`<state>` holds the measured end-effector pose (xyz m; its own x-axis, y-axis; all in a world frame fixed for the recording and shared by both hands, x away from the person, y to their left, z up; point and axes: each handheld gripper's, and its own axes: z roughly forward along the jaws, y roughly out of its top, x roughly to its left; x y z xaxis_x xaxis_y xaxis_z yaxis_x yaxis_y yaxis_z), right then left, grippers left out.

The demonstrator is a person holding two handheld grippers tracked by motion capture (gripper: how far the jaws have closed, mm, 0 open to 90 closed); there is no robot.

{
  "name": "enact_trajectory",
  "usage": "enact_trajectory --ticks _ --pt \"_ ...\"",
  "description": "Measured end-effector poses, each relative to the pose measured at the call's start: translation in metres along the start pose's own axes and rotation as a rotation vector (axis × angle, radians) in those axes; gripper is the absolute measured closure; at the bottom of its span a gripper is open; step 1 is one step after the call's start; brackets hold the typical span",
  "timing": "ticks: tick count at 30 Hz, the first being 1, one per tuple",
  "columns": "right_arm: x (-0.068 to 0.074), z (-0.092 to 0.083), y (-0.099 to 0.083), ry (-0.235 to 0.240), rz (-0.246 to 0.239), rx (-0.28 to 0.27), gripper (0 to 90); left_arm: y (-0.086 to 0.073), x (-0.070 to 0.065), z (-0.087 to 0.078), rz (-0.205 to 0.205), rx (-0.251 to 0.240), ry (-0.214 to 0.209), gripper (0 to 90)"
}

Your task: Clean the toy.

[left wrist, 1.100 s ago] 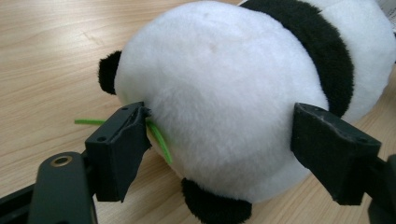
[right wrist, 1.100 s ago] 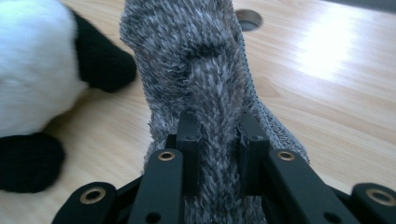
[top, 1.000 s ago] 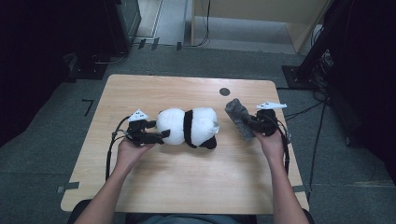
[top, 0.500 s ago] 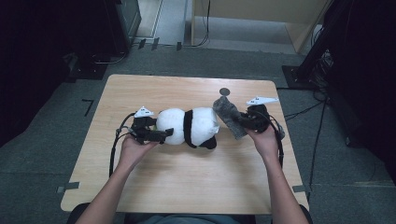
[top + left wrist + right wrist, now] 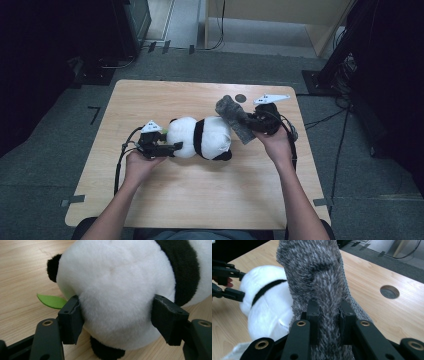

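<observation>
Panda plush (image 5: 200, 138) on table (image 5: 210, 200), left tool (image 5: 117, 320) closing round it, right tool (image 5: 329, 312) w/ grey sock (image 5: 319, 277)

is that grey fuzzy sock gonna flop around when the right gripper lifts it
Probably yes: the grey fuzzy sock looks soft and knitted, and it bends where the right gripper pinches it. It likely weighs little, since a narrow pinch holds it above the table. Its shaggy pile should resist slipping, and it seems unlikely to break.
</observation>
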<state>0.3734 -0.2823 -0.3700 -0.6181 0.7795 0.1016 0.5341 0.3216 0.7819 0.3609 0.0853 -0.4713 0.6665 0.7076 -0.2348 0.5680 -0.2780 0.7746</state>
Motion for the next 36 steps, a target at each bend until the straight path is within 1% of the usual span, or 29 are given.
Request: enact_trajectory --ticks 3,4,9,10,11,15,17,18,19,22,26,28,32,34,36 --pt "0.004 0.004 0.011 0.008 -0.013 0.012 75.8 -0.006 -0.001 0.000 -0.006 -0.041 0.001 31.0" --pt "0.004 0.006 0.014 0.009 -0.018 0.016 75.7 -0.008 -0.001 0.000 0.001 -0.044 0.002 31.1" --pt "0.010 0.019 0.032 0.028 -0.042 0.051 75.7 -0.008 -0.001 0.000 0.001 -0.042 0.003 31.6" --pt "0.012 0.022 0.035 0.033 -0.052 0.052 75.7 -0.007 -0.002 0.000 0.001 -0.040 0.003 32.1" --pt "0.015 0.024 0.039 0.038 -0.048 0.060 75.6 -0.007 -0.002 0.000 -0.001 -0.039 0.003 32.4" --pt "0.024 0.038 0.054 0.054 -0.082 0.071 75.6 -0.007 -0.002 0.000 -0.001 -0.039 0.004 33.1" --pt "0.028 0.046 0.062 0.068 -0.090 0.079 75.6 -0.007 -0.002 0.000 0.002 -0.038 0.005 33.1" --pt "0.030 0.050 0.066 0.073 -0.102 0.078 75.6 -0.007 -0.002 0.000 0.002 -0.038 0.006 33.2" --pt "0.033 0.054 0.070 0.080 -0.100 0.084 75.6 -0.007 -0.002 0.000 0.001 -0.037 0.006 33.1" --pt "0.040 0.067 0.081 0.093 -0.129 0.087 75.6 -0.006 -0.002 -0.001 -0.003 -0.024 0.010 33.4" --pt "0.049 0.089 0.093 0.121 -0.152 0.115 75.5 -0.005 -0.003 -0.001 -0.001 -0.023 0.016 33.4" --pt "0.055 0.100 0.098 0.127 -0.157 0.136 75.5 -0.005 -0.003 -0.001 -0.003 -0.025 0.014 33.5" --pt "0.063 0.119 0.104 0.142 -0.171 0.153 75.5 -0.005 -0.004 -0.001 0.000 -0.026 0.019 33.4" --pt "0.066 0.129 0.106 0.164 -0.160 0.159 75.5 -0.005 -0.005 -0.001 0.002 -0.025 0.022 33.4" --pt "0.070 0.137 0.106 0.179 -0.164 0.164 75.5 -0.005 -0.005 -0.001 0.002 -0.025 0.022 33.5"
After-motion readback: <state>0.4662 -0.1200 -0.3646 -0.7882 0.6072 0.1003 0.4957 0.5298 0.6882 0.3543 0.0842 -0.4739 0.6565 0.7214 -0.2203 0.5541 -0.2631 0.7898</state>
